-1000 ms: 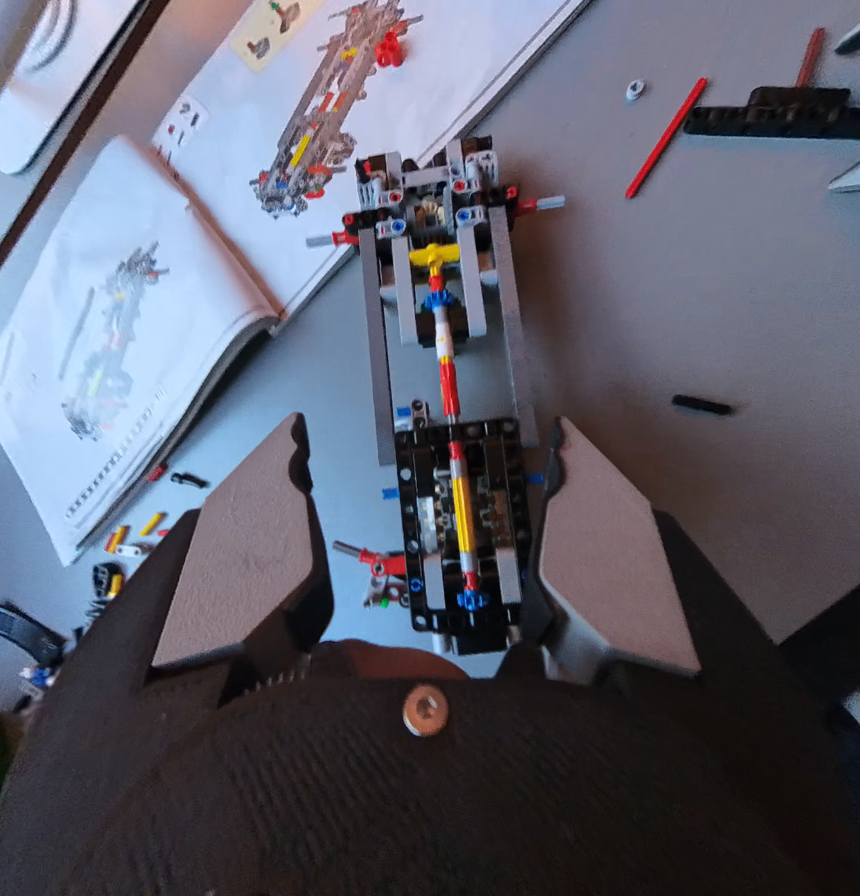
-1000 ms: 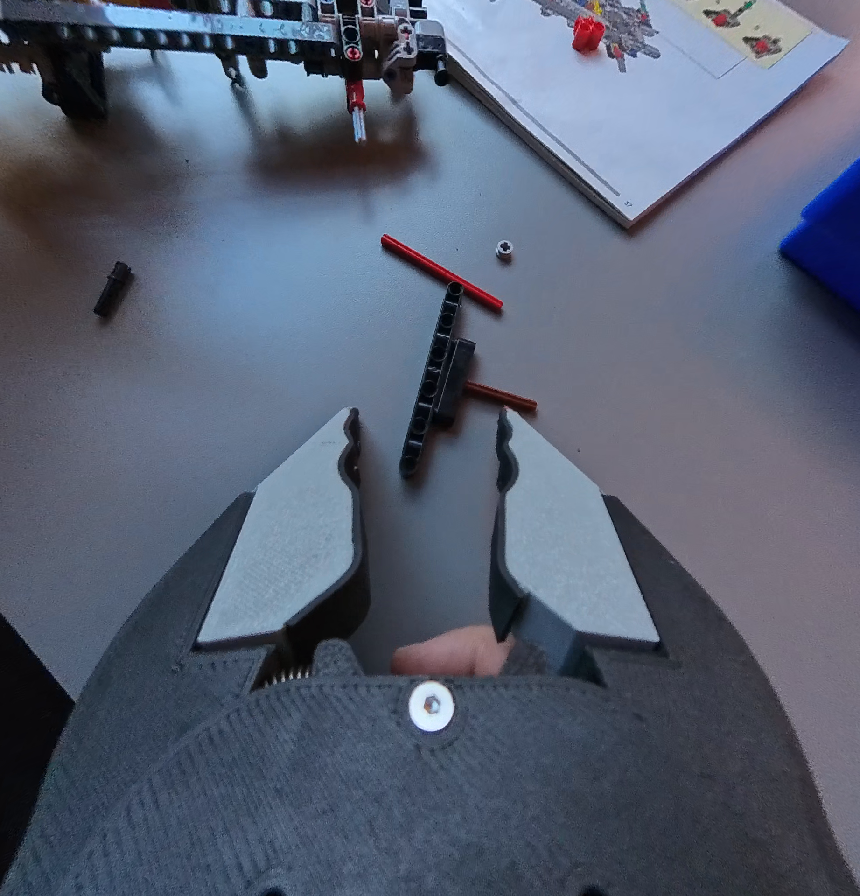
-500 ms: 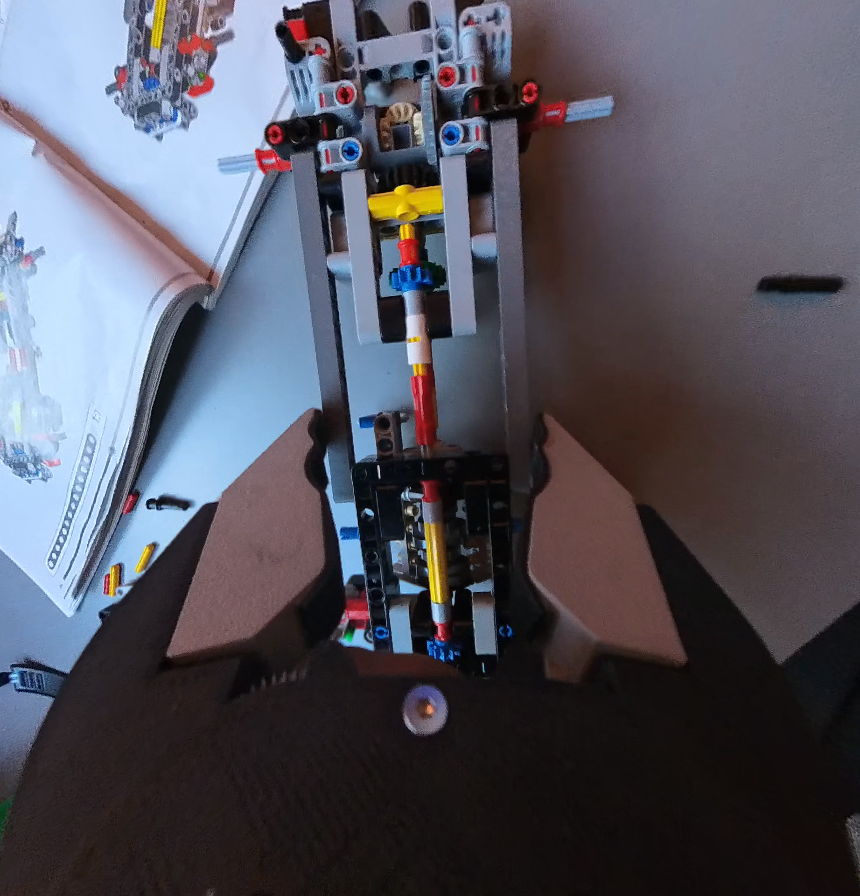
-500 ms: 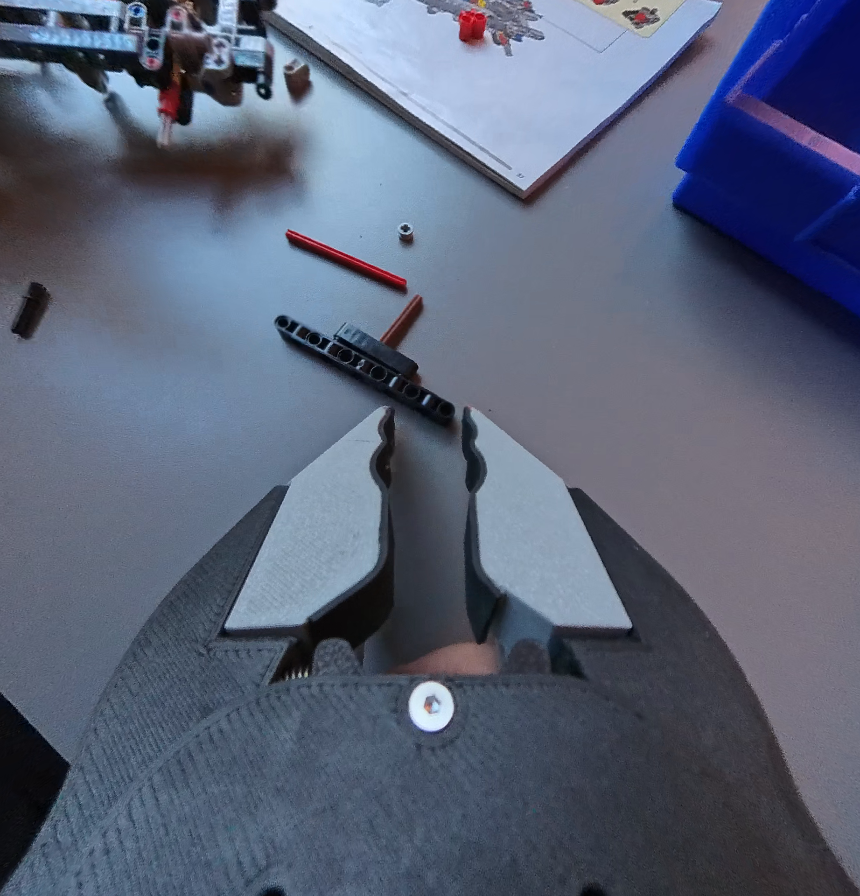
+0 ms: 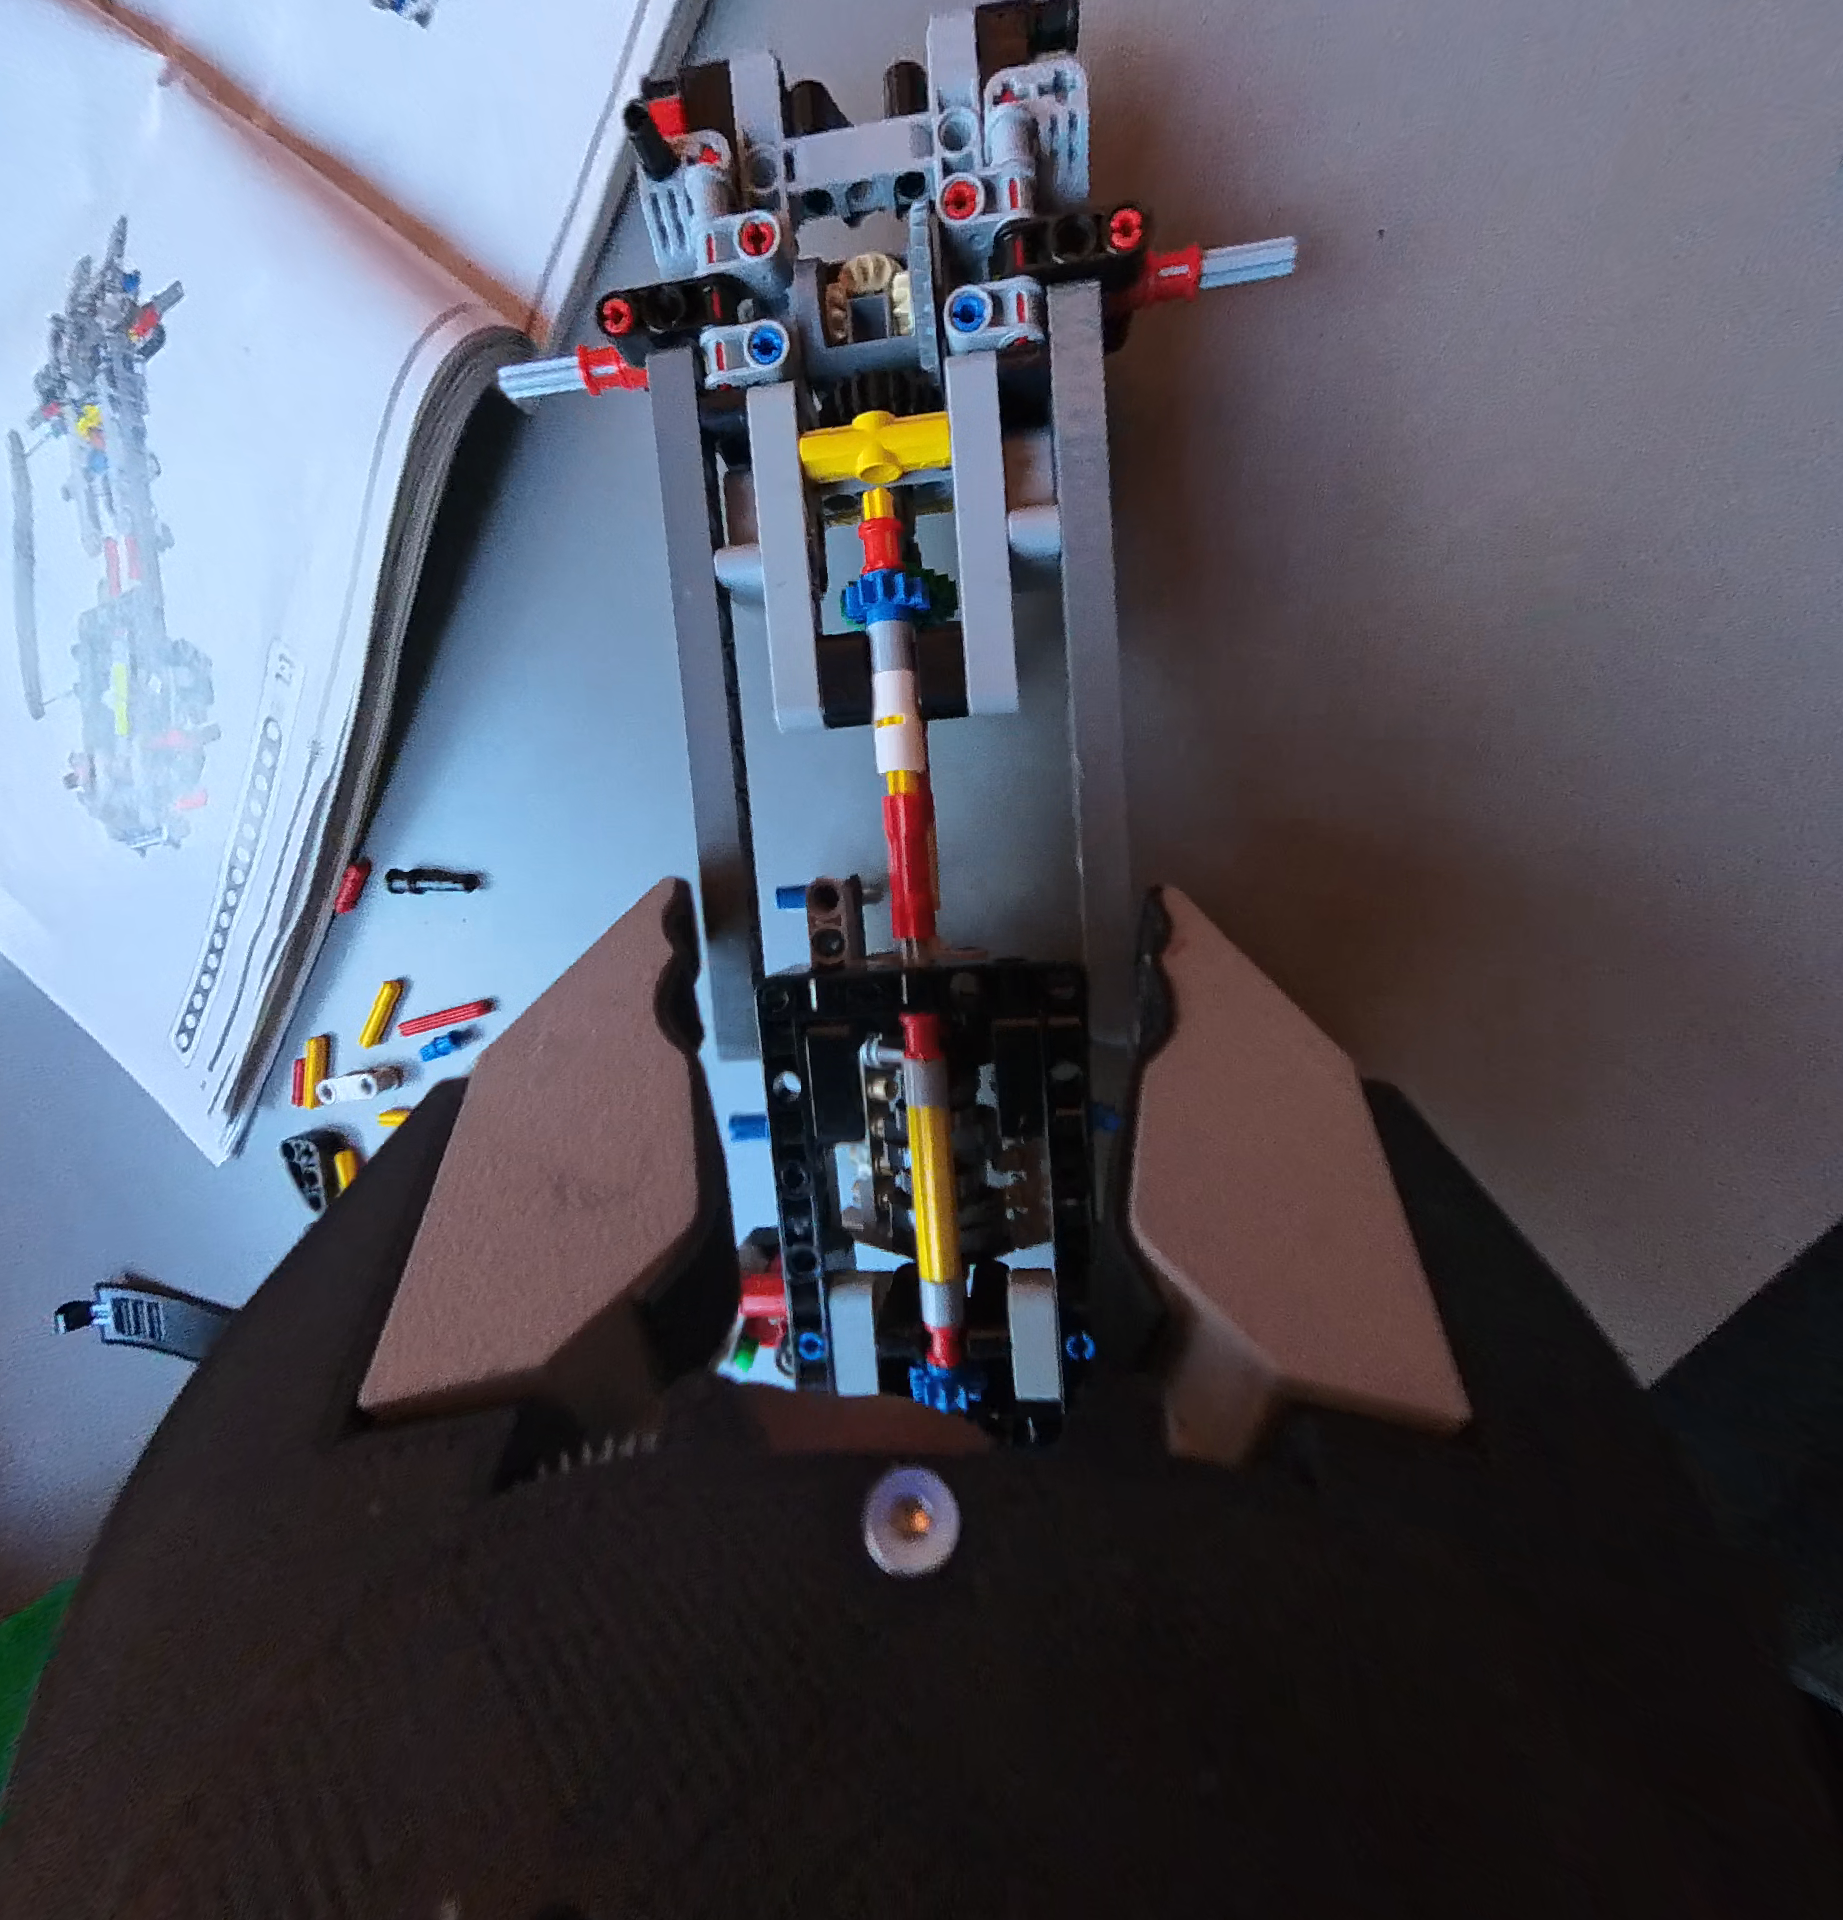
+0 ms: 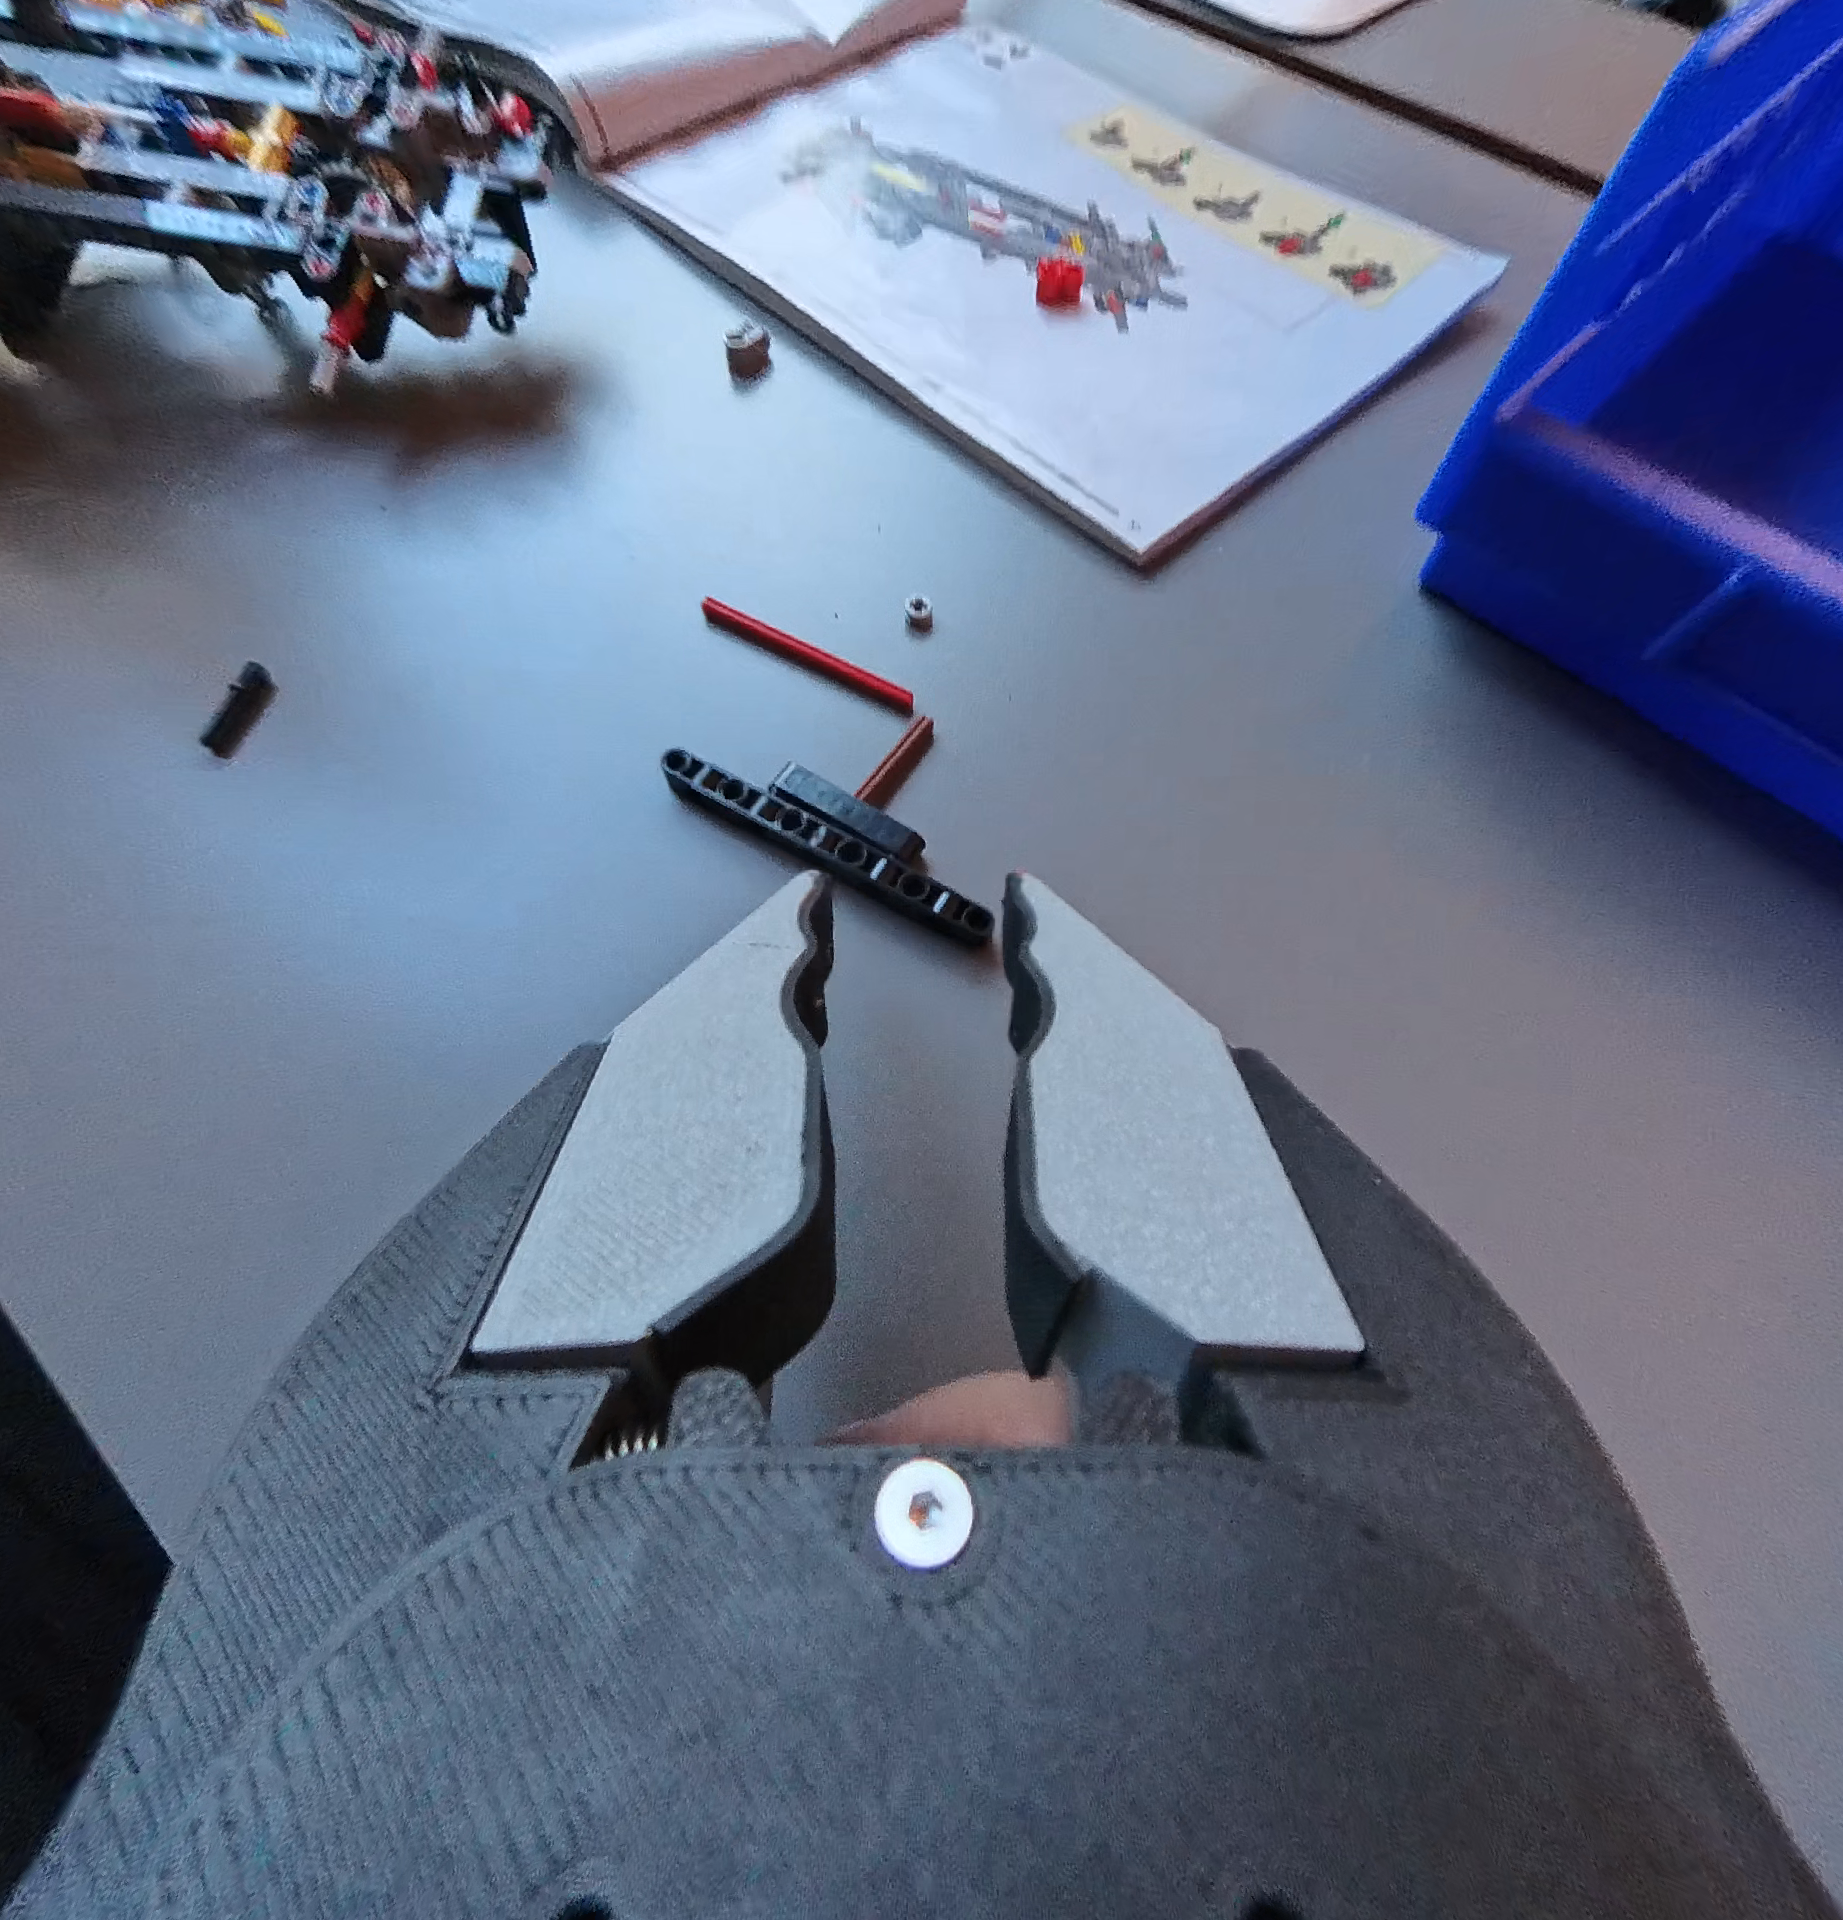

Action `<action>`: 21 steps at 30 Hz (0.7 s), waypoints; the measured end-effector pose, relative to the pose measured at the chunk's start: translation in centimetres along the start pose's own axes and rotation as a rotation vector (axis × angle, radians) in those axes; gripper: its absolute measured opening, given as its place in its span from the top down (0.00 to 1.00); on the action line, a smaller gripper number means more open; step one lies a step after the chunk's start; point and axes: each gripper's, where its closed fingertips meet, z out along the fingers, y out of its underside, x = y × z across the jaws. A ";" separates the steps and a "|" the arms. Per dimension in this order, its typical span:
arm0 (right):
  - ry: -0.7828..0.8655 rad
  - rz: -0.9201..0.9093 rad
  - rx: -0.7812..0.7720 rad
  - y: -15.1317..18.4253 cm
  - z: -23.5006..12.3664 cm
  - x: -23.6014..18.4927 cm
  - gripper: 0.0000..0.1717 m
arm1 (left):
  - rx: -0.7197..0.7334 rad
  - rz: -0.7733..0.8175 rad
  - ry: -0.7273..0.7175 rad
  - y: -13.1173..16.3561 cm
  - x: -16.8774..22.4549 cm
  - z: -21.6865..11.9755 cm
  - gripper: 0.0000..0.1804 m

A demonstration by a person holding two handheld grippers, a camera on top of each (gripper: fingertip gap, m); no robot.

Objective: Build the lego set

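Note:
The long Lego chassis [image 5: 896, 675], with grey side beams and a red and yellow drive shaft, runs away from me between the fingers of my left gripper [image 5: 917, 935]. Both pads press on its side beams near the black rear frame. In the right wrist view the chassis [image 6: 221, 197] hangs above the table, with its shadow under it. My right gripper [image 6: 912, 904] is open and empty. A black holed beam [image 6: 792, 821] with a small black block and a dark red axle [image 6: 896, 758] attached lies on the table just past its tips, untouched.
An open instruction book [image 5: 169, 520] lies to the left, with several small loose pins [image 5: 377, 1039] beside it. It also shows in the right wrist view [image 6: 1052, 312]. A red axle [image 6: 808, 655], a grey bush [image 6: 919, 610] and a black pin [image 6: 236, 710] lie on the table. A blue bin [image 6: 1675, 468] stands at the right. The tips of one gripper are about 35 cm away from the tips of the other.
My left jaws closed onto the chassis sides and slid forward along it. My right jaws narrowed around the black beam. It turned on the table and now lies crosswise beyond the tips, not held.

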 end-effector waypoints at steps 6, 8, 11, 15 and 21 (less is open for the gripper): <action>-0.024 -0.046 0.073 -5.7 1.5 0.1 0.82 | 0.137 -0.028 -0.073 -1.1 0.4 -2.6 0.53; -0.045 -0.052 0.069 -8.3 4.1 0.3 0.82 | 0.167 -0.030 -0.090 -1.8 0.8 -2.9 0.53; -0.055 -0.069 0.010 -10.6 9.9 1.3 0.82 | 0.206 -0.027 -0.110 -2.8 1.1 -3.0 0.53; -0.034 -0.100 -0.132 -11.0 16.8 3.3 0.82 | 0.239 -0.051 -0.079 -2.7 1.4 -2.8 0.53; -0.050 -0.156 -0.220 -11.1 20.2 4.9 0.82 | 0.168 -0.020 -0.071 -1.2 0.2 -1.0 0.52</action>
